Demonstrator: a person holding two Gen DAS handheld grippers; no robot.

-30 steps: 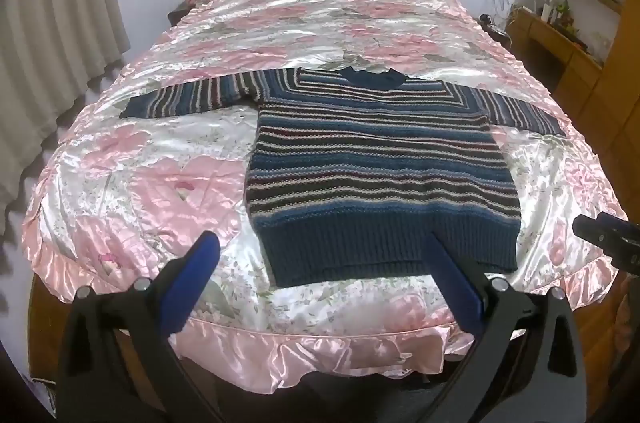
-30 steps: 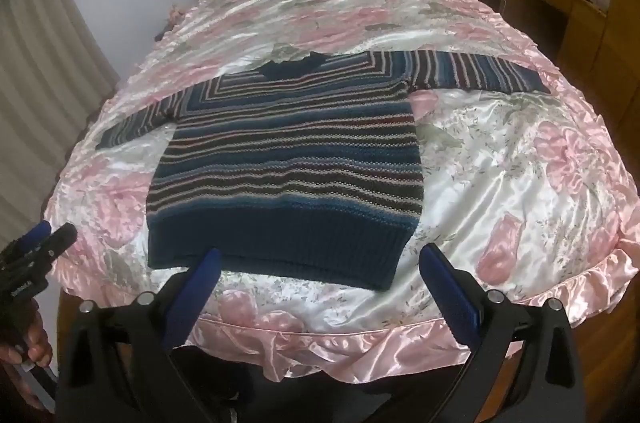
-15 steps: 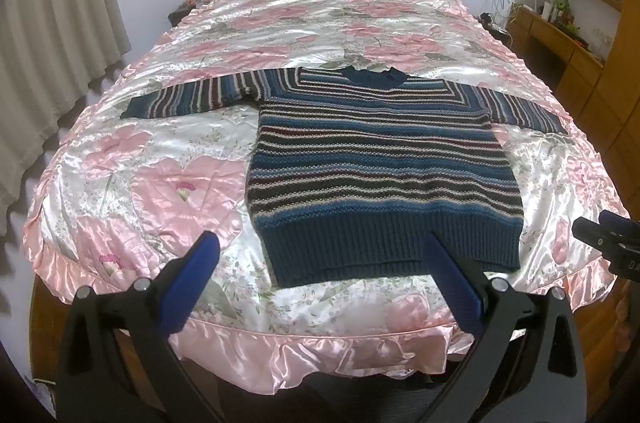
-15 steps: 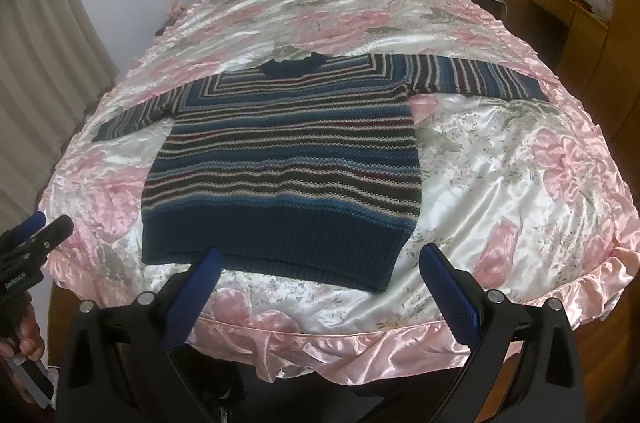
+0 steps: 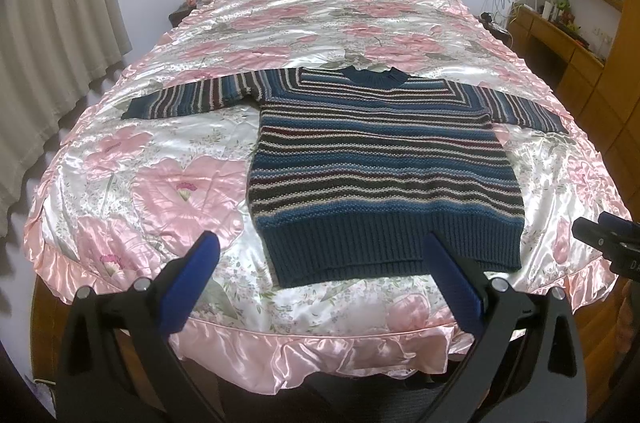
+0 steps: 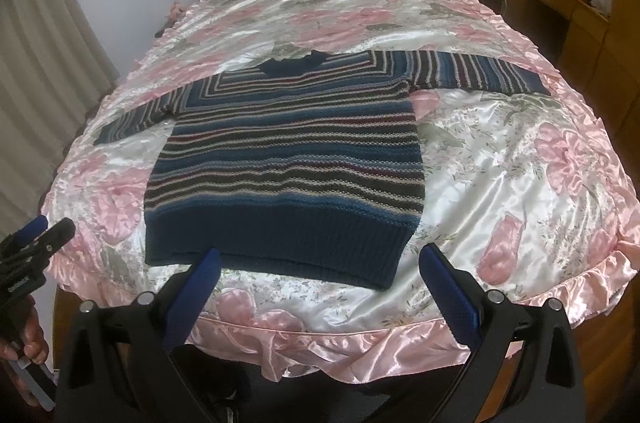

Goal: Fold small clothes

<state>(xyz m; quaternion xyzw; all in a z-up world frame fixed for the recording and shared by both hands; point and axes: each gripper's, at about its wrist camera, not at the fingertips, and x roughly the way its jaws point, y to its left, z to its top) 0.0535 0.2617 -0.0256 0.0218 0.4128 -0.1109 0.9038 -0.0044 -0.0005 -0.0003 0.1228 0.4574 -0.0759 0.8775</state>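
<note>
Striped sweater (image 5: pixel 384 167) lies flat ahead of left gripper (image 5: pixel 320 263) and right gripper (image 6: pixel 320 267) | both wide open, empty | risk: slippery satin bedspread (image 5: pixel 160 183) bunching into pinch at hem.

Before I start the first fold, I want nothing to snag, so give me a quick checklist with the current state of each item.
1. Striped sweater lies flat, front panel smooth: ok.
2. Both sleeves spread out sideways, left sleeve and right sleeve: ok.
3. Left gripper open, holding nothing: ok.
4. Right gripper open, holding nothing: ok.
5. Bedspread around the sweater free of other items: ok.
6. Hem fully on the bed, not over the edge: ok.
</note>
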